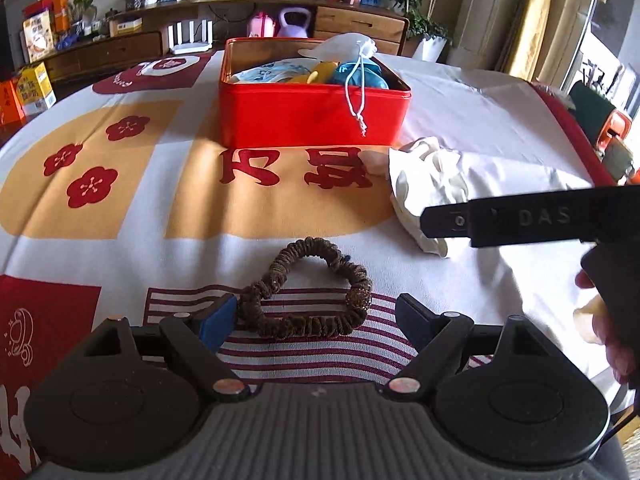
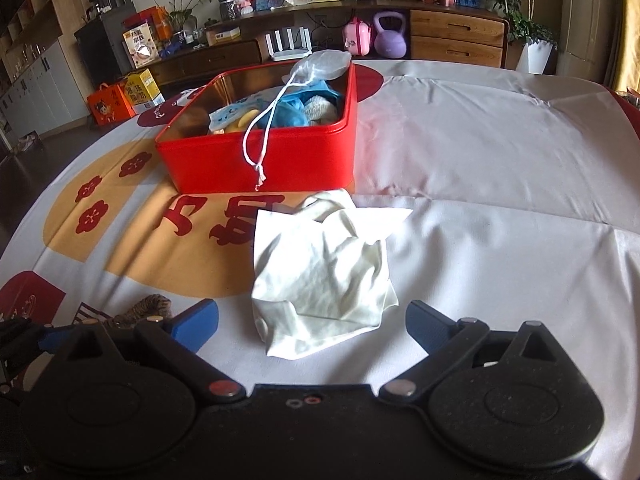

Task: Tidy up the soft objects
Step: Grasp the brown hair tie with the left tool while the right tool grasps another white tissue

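On a patterned tablecloth (image 1: 120, 248), the left gripper (image 1: 316, 316) hangs spread around a brown scrunchie (image 1: 308, 288) without pinching it, the right gripper (image 2: 312, 324) is spread either side of a crumpled white cloth (image 2: 320, 276), near a red tin (image 2: 264, 160) of soft items.

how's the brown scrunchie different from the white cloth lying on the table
The brown scrunchie is a dark ruffled ring with an open middle; the white cloth is a pale crumpled heap. The scrunchie looks smaller. It lies before the left gripper, the cloth before the right gripper. Both lie loose outside the red tin.
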Available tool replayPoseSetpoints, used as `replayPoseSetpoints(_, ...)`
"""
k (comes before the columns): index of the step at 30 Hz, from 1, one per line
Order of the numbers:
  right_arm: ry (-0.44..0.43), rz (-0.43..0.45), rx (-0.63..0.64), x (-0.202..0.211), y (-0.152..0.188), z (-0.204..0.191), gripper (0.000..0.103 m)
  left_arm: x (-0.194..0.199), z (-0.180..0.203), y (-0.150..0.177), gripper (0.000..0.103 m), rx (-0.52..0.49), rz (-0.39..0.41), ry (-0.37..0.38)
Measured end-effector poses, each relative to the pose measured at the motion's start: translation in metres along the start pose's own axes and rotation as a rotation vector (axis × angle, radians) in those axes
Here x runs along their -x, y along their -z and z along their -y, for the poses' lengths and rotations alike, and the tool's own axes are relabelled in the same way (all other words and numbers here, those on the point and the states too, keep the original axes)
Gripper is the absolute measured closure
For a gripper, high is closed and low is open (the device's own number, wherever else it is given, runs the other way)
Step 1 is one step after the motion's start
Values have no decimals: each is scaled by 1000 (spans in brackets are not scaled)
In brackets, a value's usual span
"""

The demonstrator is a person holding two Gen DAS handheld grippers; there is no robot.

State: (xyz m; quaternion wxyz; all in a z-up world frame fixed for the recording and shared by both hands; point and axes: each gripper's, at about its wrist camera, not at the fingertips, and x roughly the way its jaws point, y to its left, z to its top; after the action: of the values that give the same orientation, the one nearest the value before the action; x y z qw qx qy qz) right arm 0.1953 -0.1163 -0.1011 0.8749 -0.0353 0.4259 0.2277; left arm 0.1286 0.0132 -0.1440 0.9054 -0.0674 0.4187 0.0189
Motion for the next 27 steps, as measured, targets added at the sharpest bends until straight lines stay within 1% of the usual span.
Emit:
replayPoseSetpoints(4,19,-5,14,-9,-3,-1,9,-2,7,3,18,-52,5,-32)
replayPoseSetpoints(6,23,-8,18,-13,-4,-1,12,-2,8,4,18,-57,7,-36)
replayPoseSetpoints(8,30,-13,23,-17,-5,-2,17,-3,8,4,21,-63,13,-46)
replayPoseSetpoints(12,50,-14,53,-21,-5,-6,19,-2,8,4,28,-72,25,-60)
replayPoseSetpoints(16,79,-11,88,-23,-4,-12,23,-1,9,4,41,-80,35,-67)
replayPoseSetpoints(17,80,-8,95,-23,-4,-13,26,-1,9,4,43,-81,36,-66)
replayPoseSetpoints(19,81,-4,102,-22,-4,-14,30,0,9,4,50,-80,40,-66)
replayPoseSetpoints(21,84,1,107,-21,-4,-15,36,0,9,3,53,-80,42,-63)
replayPoseSetpoints(23,82,5,108,-20,-4,-16,45,0,8,3,58,-77,46,-64)
replayPoseSetpoints(24,81,8,108,-19,-4,-16,48,0,8,3,62,-76,47,-64)
replayPoseSetpoints(25,79,11,111,-19,-3,-16,54,0,7,3,64,-76,47,-61)
replayPoseSetpoints(26,76,14,115,-18,-3,-17,60,0,7,3,65,-73,48,-58)
replayPoseSetpoints(27,75,18,120,-18,-3,-18,63,1,7,3,66,-70,48,-55)
